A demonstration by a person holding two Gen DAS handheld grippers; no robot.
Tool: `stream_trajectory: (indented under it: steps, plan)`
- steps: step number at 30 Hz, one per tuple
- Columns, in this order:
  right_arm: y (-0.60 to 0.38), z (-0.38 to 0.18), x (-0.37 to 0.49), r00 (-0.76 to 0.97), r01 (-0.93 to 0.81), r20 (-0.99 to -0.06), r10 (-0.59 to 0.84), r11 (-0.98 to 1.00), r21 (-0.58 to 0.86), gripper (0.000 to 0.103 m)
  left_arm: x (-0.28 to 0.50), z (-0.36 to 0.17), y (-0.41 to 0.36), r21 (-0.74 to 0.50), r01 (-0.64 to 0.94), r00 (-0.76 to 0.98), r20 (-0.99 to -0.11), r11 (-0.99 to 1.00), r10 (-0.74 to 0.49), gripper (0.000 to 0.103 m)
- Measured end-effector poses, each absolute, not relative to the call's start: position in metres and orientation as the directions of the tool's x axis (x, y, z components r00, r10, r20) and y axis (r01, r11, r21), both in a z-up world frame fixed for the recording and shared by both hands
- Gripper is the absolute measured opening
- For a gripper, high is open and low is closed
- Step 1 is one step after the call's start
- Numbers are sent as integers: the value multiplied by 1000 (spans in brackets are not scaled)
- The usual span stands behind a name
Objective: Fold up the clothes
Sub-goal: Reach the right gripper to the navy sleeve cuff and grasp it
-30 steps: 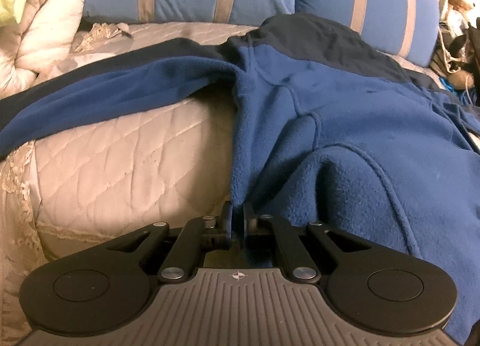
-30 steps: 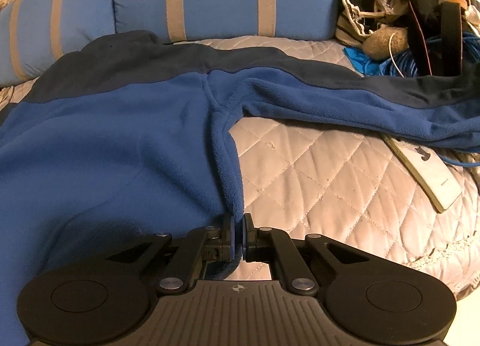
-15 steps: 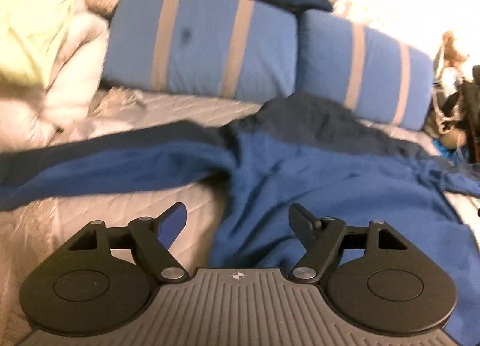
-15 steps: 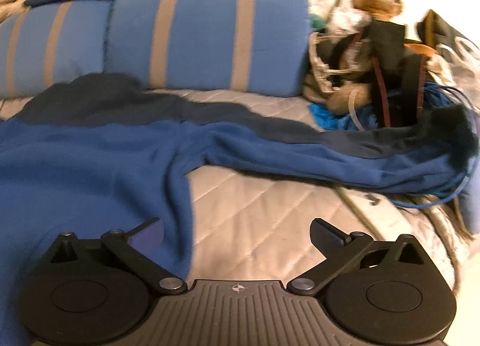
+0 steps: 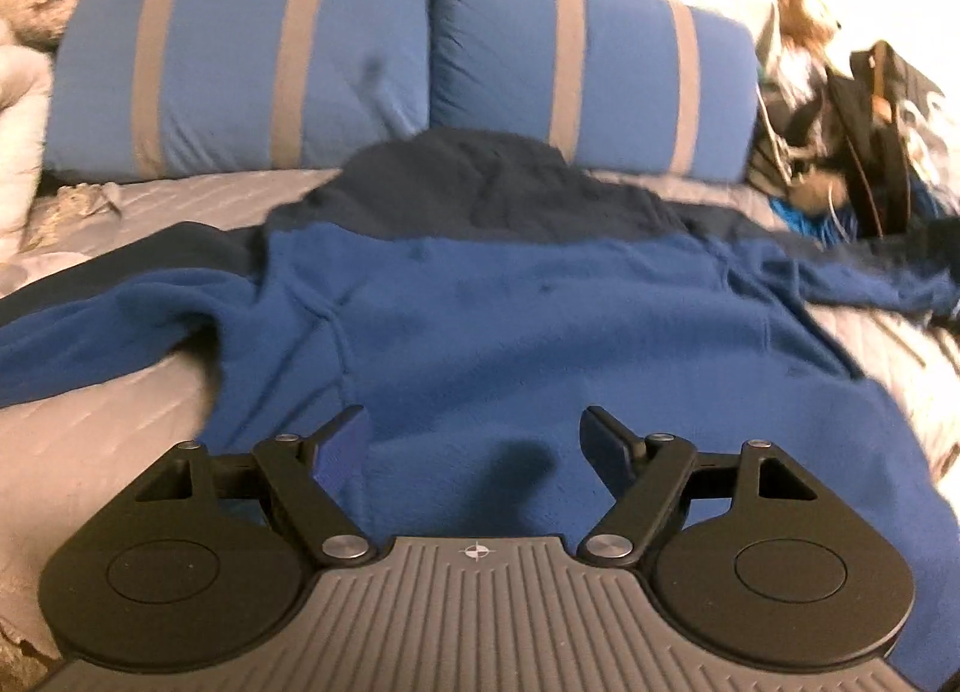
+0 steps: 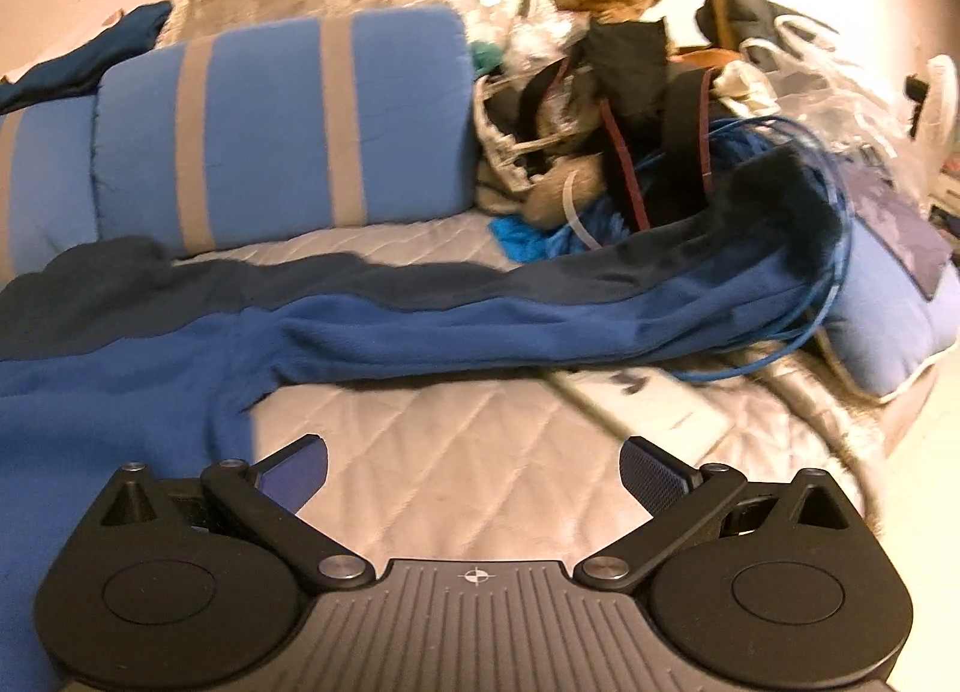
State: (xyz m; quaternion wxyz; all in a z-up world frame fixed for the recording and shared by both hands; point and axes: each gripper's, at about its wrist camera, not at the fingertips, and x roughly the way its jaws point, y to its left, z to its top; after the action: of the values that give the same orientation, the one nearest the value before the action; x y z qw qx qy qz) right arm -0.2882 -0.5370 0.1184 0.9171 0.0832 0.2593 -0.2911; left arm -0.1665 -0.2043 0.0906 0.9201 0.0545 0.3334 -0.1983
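fleece [image 5: 540, 344]: flat on bed [image 6: 456, 452], sleeves out. left gripper [image 5: 477, 440], right gripper [image 6: 474, 467]: hem just released, both agape, empty. sleeve fold next.

Blue fleece jacket [image 5: 540, 326] spread flat on the quilted bed [image 6: 456, 452]
Navy shoulders near the striped pillows [image 5: 240, 68]; both sleeves stretched outward.

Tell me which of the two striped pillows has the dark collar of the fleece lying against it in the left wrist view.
The right-hand striped pillow. The fleece has its dark collar reaching that pillow's lower edge; the left-hand pillow has only bare quilt below it.
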Motion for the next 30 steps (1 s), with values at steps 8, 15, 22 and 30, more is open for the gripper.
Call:
stream_trajectory:
  steps: [8, 15, 22, 30]
  plan:
    - [-631, 126, -327, 582, 771, -429, -691, 636, 23, 84, -169, 80, -214, 55, 418, 699, -657, 907, -282, 77]
    - [-702, 130, -339, 549, 818, -418, -724, 568, 90, 54, -167, 78, -222, 107, 420, 701, -669, 901, -247, 77]
    - [-748, 137, -328, 537, 834, -418, -733, 535, 133, 41, -165, 77, -221, 104, 423, 693, -677, 900, -247, 78]
    - [-781, 132, -301, 513, 848, -468, -720, 509, 146, 37, -163, 76, -224, 107, 429, 684, -687, 897, -246, 79]
